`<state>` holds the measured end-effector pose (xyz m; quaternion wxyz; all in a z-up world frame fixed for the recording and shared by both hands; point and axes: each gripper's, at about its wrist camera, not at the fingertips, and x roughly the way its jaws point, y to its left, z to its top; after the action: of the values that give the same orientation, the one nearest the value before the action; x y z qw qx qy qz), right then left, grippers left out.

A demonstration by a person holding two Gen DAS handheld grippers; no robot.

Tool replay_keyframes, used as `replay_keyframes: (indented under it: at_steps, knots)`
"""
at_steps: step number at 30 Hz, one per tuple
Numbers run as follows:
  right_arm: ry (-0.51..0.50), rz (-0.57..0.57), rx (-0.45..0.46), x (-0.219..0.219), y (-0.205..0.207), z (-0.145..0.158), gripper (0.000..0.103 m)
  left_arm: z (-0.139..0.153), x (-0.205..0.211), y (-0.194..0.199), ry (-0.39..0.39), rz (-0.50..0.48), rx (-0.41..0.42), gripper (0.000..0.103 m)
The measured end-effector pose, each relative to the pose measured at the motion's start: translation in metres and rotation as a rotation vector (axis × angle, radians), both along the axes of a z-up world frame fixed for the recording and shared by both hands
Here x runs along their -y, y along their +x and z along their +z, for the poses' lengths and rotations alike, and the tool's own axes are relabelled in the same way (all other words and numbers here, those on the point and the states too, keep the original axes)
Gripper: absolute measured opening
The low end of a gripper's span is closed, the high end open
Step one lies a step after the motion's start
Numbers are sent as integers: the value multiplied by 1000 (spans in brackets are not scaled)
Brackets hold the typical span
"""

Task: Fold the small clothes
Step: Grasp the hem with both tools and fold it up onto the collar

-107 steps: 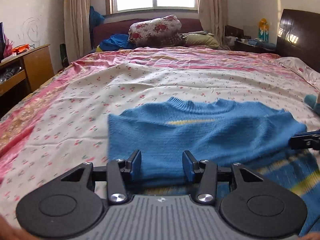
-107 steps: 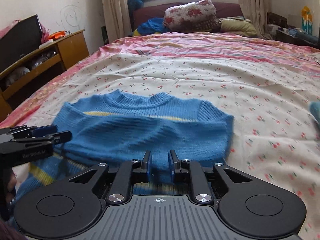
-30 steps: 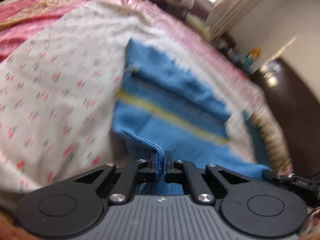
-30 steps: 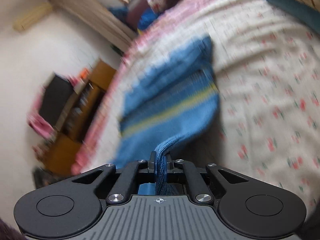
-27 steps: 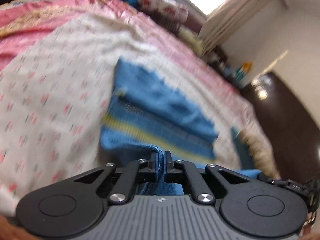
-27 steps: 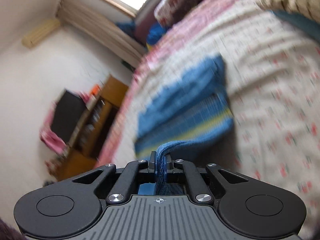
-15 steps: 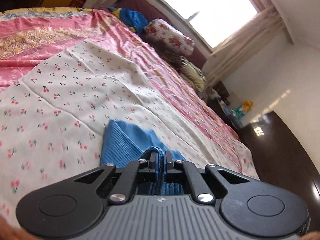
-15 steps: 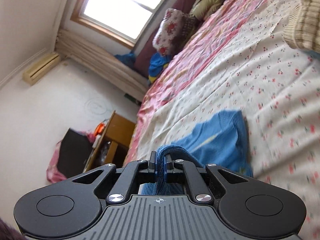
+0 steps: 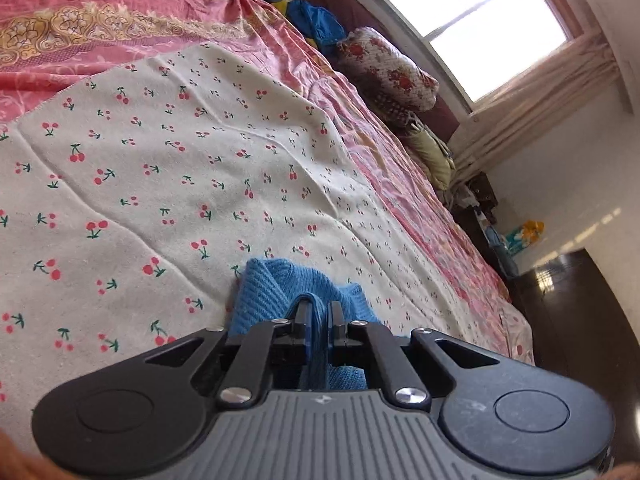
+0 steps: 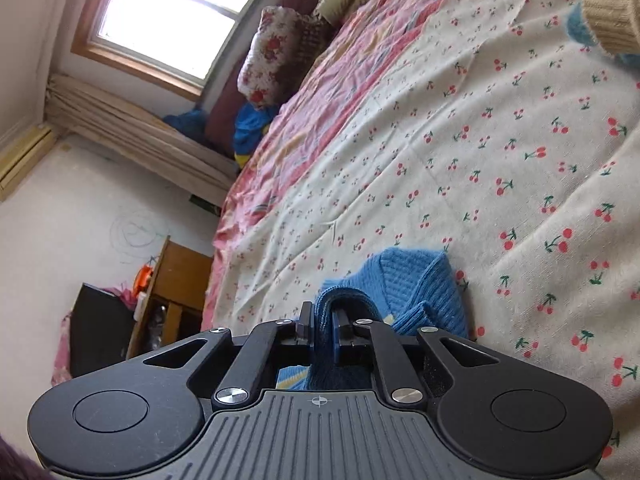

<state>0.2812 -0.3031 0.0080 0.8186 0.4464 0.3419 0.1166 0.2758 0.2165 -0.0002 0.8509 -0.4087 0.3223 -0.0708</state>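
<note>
A small blue knit sweater (image 9: 264, 300) with a yellow stripe lies on the cherry-print bedspread (image 9: 160, 184). My left gripper (image 9: 319, 312) is shut on a fold of its blue knit edge, low over the bed. My right gripper (image 10: 322, 316) is shut on another fold of the same sweater (image 10: 412, 280), and a bit of yellow stripe shows beneath it. Most of the sweater is hidden under the two grippers. Both views are tilted sideways.
A floral pillow (image 9: 384, 68) and piled clothes lie at the head of the bed under the window. A cream and teal knit garment (image 10: 608, 20) lies at the far right of the bedspread (image 10: 480, 140). A wooden cabinet (image 10: 172, 292) stands beside the bed.
Both grippers took hold of the sweater's near edge and carried it forward over the rest. In the last second both have come lower and closer to the neck end, so less sweater shows.
</note>
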Motion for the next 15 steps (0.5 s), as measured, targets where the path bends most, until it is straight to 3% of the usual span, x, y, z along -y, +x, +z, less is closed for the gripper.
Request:
replay_keyframes:
  at_steps: [4,7,12,15]
  knots:
    - [8,8,-9,2,4,-2,15,-3,-7,1,-52,45,11,12]
    - [52,10,-23,4,7,-3,18,2,-10,-6,-37,68,33,12]
    - [90,-4,-17,6,8,-3,26,15,-10,-22,84,65,62,12]
    - [71,-1,-16,4,7,-2,26,25,-2,-36,167,-20,94,12]
